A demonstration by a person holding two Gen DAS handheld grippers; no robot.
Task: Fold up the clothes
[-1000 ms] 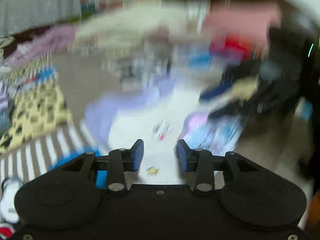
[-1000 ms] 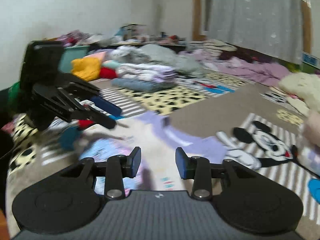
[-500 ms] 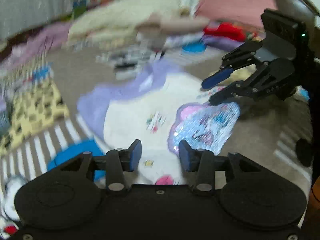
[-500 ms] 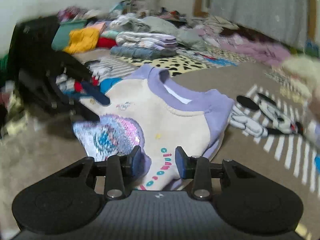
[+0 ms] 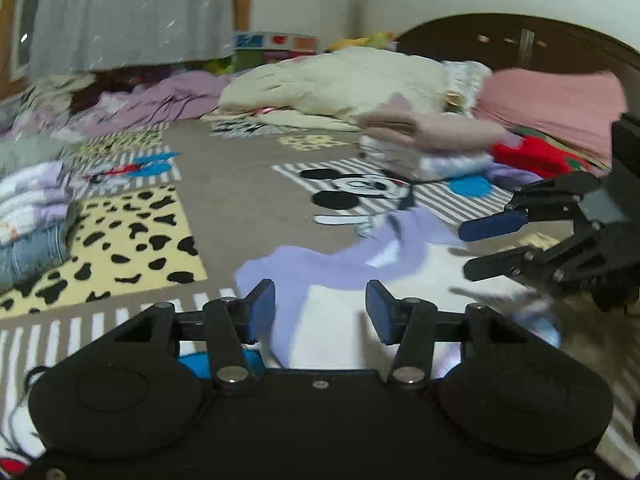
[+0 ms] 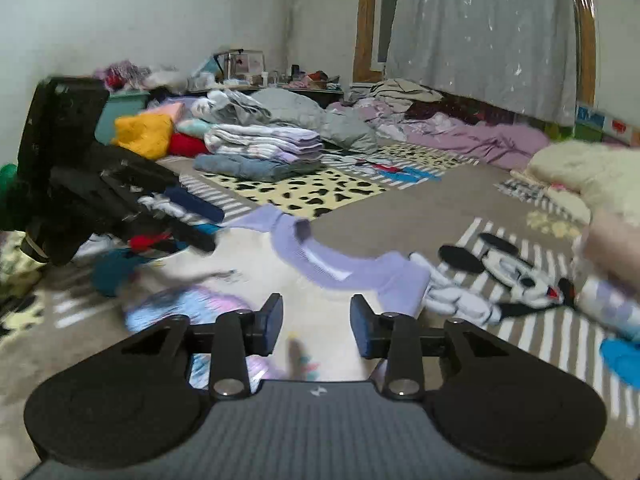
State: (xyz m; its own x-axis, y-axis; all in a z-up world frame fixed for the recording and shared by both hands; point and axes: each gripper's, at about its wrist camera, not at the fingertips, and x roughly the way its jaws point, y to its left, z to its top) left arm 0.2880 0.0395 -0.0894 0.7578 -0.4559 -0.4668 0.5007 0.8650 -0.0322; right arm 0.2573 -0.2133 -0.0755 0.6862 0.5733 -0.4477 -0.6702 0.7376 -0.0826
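A cream sweatshirt with lilac sleeves and collar (image 5: pixel 340 276) lies flat on the cartoon-mouse rug; in the right wrist view (image 6: pixel 340 268) its sequin patch (image 6: pixel 188 308) shows at the left. My left gripper (image 5: pixel 320 312) is open and empty, low over the lilac shoulder. My right gripper (image 6: pixel 316 326) is open and empty, low over the shirt's chest. Each gripper shows in the other's view, the right one at the right edge (image 5: pixel 500 244) and the left one at the left (image 6: pixel 168 216), both open above the shirt.
A folded stack of clothes (image 5: pixel 432 148) sits beyond the shirt to the right, before a cream heap (image 5: pixel 340 84) and pink bedding (image 5: pixel 552 104). Another folded stack (image 6: pixel 264 152) and loose clothes lie at the left. A leopard-print mat (image 5: pixel 120 236) lies to the left.
Both grippers have dropped lower toward the shirt and tilted up, so the views now show more of the room. Both stay open and empty.
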